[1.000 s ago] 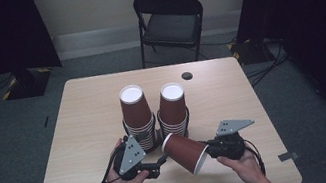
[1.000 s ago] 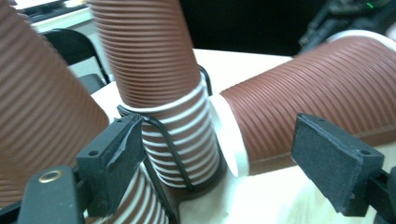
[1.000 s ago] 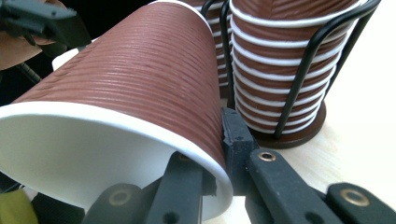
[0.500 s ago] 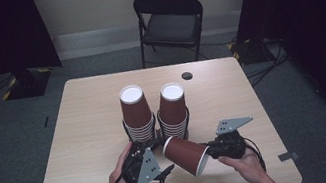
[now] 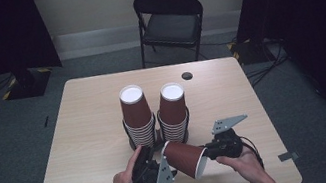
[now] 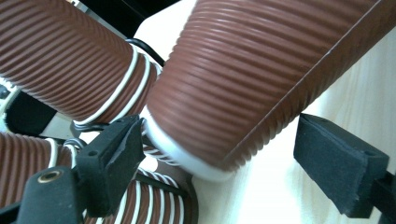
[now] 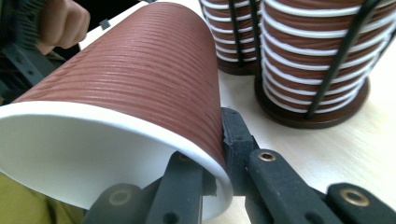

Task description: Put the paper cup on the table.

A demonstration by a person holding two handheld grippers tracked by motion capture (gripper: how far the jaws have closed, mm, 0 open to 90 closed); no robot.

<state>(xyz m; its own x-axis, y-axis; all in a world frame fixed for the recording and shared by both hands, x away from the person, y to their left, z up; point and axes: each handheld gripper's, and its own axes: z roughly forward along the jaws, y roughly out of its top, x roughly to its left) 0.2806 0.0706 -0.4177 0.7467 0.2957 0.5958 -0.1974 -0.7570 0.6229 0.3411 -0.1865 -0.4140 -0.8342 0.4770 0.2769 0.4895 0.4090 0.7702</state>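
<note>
The ribbed brown paper cup [image 5: 186,159] lies tilted above the near edge of the counter [image 5: 82,136], just in front of two racked cup stacks [image 5: 137,121]; the right gripper [image 7: 212,179] pinches its white rim. The left gripper [image 6: 215,158], jaws spread and just opening further, straddles the closed base without contact. Judged light, thin-walled and easily crushed; the rolled rim or stiff base offers the safest hold.

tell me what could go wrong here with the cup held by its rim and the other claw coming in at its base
The right claw pinches only the thin rim of the loose cup, so the paper could crease or slip out. The left claw, its jaws just opening, straddles the cup's base without pressing; closing hard might crush it. The left stack and right stack stand close behind, so a pull could knock them.
</note>
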